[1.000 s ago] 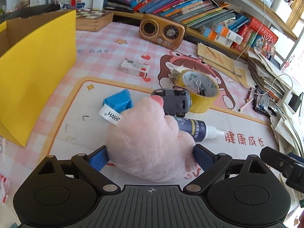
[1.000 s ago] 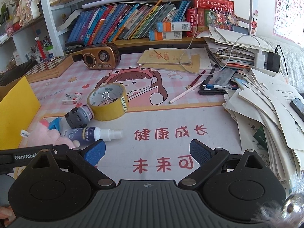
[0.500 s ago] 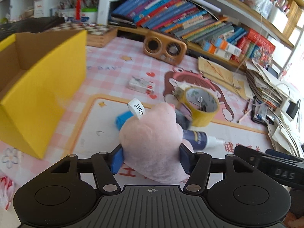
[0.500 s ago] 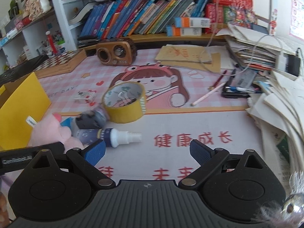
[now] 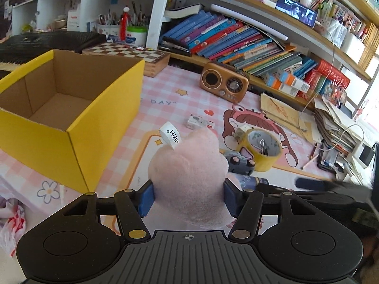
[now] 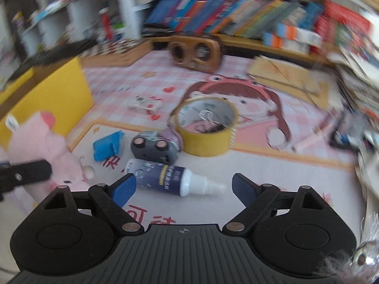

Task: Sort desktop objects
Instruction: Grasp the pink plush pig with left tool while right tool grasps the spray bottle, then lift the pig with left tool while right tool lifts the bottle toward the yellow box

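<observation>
My left gripper [image 5: 188,197] has its jaws clamped on the pink plush toy [image 5: 189,177], tag [image 5: 171,137] reading "HMHH"; right gripper [image 6: 183,185] jaws gape empty above the spray bottle [image 6: 173,177].

Far across my desk, a wooden radio [image 5: 223,85] is sitting on the pink checked mat [image 5: 165,99], with slanting books [image 5: 227,42] leaning on the shelf behind it. Far left, a chessboard [image 5: 128,52] is lying beside a dark keyboard [image 5: 42,45]; papers [image 5: 336,123] are piling up at right
</observation>
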{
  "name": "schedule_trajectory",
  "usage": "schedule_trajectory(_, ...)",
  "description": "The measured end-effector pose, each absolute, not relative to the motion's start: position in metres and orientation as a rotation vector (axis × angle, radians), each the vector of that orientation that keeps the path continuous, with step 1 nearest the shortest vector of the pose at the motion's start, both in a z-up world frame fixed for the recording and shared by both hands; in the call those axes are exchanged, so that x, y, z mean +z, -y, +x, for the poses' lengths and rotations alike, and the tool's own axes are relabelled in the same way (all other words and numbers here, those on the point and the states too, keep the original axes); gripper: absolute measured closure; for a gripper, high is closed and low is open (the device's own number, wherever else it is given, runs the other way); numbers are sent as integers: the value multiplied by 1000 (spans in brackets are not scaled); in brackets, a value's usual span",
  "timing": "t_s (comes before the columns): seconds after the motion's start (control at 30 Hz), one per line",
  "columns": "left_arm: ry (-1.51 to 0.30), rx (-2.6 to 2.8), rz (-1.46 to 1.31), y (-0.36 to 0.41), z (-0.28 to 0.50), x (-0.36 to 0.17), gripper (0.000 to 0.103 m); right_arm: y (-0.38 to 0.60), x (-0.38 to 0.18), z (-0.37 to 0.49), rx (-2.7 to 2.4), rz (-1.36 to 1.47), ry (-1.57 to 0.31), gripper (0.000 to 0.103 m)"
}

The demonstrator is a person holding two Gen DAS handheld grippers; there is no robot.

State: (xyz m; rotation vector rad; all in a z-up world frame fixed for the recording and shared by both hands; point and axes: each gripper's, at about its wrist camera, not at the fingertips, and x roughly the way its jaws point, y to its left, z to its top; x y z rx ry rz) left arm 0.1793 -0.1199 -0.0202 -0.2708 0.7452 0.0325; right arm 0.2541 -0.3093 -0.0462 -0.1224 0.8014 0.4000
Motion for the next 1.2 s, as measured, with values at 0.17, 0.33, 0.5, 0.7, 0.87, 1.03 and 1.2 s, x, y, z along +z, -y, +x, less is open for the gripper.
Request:
schedule_trajectory(0.17, -744, 37, -282, 116, 173, -20, 44, 285, -60, 267, 562, -354, -799, 26)
schedule_trajectory(0.33, -733, 43, -294, 113, 167, -19, 44, 273, -72, 280, 630, -450, -842, 41)
schedule_trajectory(0.5, -732, 56, -310, 110, 165, -20, 44, 275, -69, 277, 660, -420, -922, 58)
schedule_trajectory(0.7, -737, 58, -319, 109, 165, -23, 44, 274, -70, 258, 707, -332, -989, 68)
schedule_trajectory(0.87, -739, 55, -309, 111, 163, -21, 44, 260, -74, 263, 717, -354, -949, 66)
schedule_trajectory(1.03, -732, 69, -312, 108, 156, -19, 44, 259, -74, 273, 715, -320, -964, 68)
schedule_trajectory(1.2, -730, 74, -319, 106, 152, -19, 44, 266, -73, 273, 679, -259, -970, 73)
